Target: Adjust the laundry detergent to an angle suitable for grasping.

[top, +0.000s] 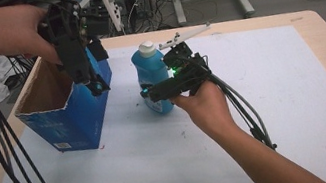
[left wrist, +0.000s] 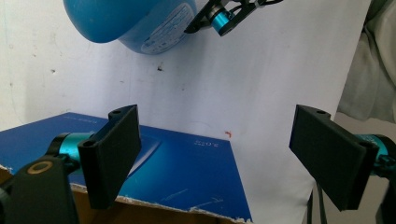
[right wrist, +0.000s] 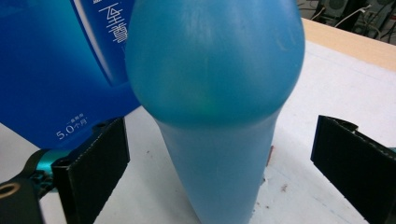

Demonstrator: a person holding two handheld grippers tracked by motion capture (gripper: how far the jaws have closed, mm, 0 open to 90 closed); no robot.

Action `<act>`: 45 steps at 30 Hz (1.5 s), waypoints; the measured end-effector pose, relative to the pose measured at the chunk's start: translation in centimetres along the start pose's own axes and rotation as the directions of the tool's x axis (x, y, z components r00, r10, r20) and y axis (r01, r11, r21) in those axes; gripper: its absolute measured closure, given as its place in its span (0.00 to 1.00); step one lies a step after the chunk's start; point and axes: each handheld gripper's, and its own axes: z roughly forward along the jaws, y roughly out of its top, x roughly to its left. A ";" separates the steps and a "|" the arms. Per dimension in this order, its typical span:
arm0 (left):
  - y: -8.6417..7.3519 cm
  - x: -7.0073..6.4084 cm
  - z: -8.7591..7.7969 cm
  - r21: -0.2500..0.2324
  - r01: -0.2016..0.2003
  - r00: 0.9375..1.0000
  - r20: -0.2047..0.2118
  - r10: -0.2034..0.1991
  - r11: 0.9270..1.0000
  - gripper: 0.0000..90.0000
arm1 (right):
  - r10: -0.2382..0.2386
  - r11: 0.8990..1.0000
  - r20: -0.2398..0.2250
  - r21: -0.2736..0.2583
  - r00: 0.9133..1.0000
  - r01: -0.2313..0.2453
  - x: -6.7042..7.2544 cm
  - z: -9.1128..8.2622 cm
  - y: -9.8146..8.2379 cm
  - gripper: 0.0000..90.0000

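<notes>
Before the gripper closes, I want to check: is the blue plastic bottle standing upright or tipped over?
Upright. The blue plastic bottle stands on its base on the white sheet, white cap on top.

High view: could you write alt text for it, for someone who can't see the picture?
A person's right hand holds a gripper with open jaws around a blue bottle with a white cap, standing on a white-covered table. The left hand holds a second gripper, jaws open, over the rim of an open blue cardboard box beside the bottle. Black cables trail from both.

The blue box (right wrist: 51, 70) reads "5.0个月" in white (larger characters above are cut off).
</notes>
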 end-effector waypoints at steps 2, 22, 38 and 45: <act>0.0 0.0 0.0 0.000 -0.001 1.000 0.001 0.001 1.000 0.19 | -0.002 1.000 0.002 -0.001 1.000 0.002 0.0 0.1 0.0 0.04; -0.1 0.1 0.1 -0.011 0.002 1.000 0.002 -0.001 1.000 0.19 | -0.003 0.999 0.017 -0.036 1.000 0.003 -0.1 1.3 -0.2 0.14; -0.4 0.0 0.2 -0.012 0.006 1.000 0.004 -0.006 1.000 0.19 | 0.003 0.999 0.008 -0.042 1.000 -0.003 -0.2 1.9 -0.4 0.22; -0.5 0.0 0.2 -0.014 0.010 1.000 0.003 -0.010 1.000 0.19 | 0.000 0.998 -0.001 -0.057 1.000 0.000 -0.4 1.8 -0.4 0.29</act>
